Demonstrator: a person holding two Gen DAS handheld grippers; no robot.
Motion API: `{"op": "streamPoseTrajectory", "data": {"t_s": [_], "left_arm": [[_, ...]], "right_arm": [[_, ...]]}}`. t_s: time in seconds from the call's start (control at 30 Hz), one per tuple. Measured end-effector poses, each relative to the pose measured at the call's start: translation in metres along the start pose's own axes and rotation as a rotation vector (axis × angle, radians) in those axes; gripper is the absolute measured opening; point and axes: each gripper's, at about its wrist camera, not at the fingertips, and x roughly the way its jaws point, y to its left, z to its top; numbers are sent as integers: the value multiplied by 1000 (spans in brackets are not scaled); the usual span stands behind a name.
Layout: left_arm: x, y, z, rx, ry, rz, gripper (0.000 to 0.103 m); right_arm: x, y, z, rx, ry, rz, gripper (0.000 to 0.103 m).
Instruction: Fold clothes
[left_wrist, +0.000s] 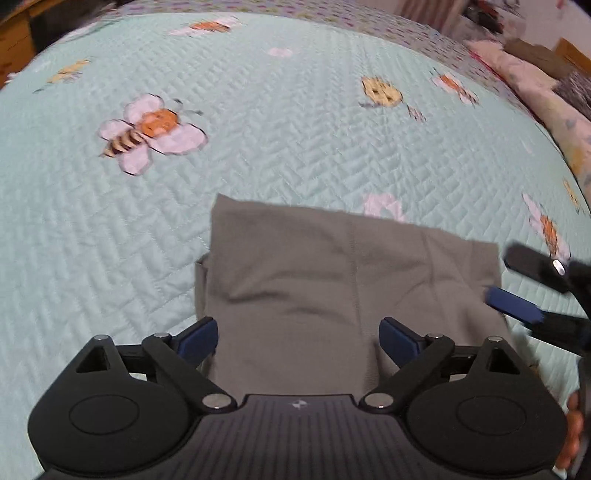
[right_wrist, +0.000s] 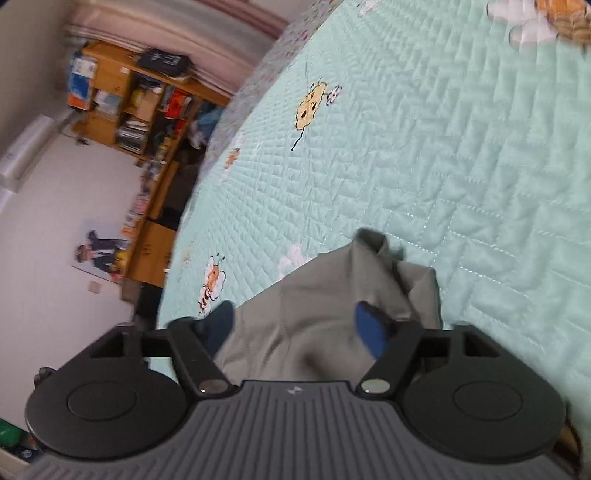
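from the left wrist, the left gripper (left_wrist: 297, 338) hangs over a folded grey garment (left_wrist: 332, 280) lying on the mint bee-print quilt (left_wrist: 258, 129), its jaws spread wide with nothing pinched; the right gripper (left_wrist: 517, 284) sits at the cloth's right edge. from the right wrist, the right gripper (right_wrist: 297, 328) also stands apart above the garment (right_wrist: 314, 314), gripping nothing.

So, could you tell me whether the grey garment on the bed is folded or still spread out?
Folded: the grey garment lies as a compact rectangle on the bee-print quilt, with a lower layer's edge peeking out along its left side.
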Motion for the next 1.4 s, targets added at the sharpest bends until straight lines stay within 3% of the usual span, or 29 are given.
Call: {"op": "streamPoseTrajectory", "data": {"t_s": [0.17,0.23,0.47,0.63,0.7,0.97,1.4], "left_arm": [[-53,-13,-14,17,-115,124,102],[-63,-18,-19,30,-105,168,102],[-78,-15,-40,5,41,148,102],[-82,-9,-52,-70,205,36,102],[-87,-9,-50,-79,224,-6,102],[-95,-14,-28,-19,224,68,102],[-77,-9,0,25,233,110,102]], "right_arm": [[-44,76,-18,-353,-31,-314,92],[-52,89,-29,-429,-15,-376,92],[-46,102,-65,-447,174,-532,92],[-53,111,-81,-424,246,-632,92],[-59,117,-82,-434,258,-635,92],[-42,131,-67,-418,358,-679,92],[-12,137,-49,-426,401,-682,92]]}}
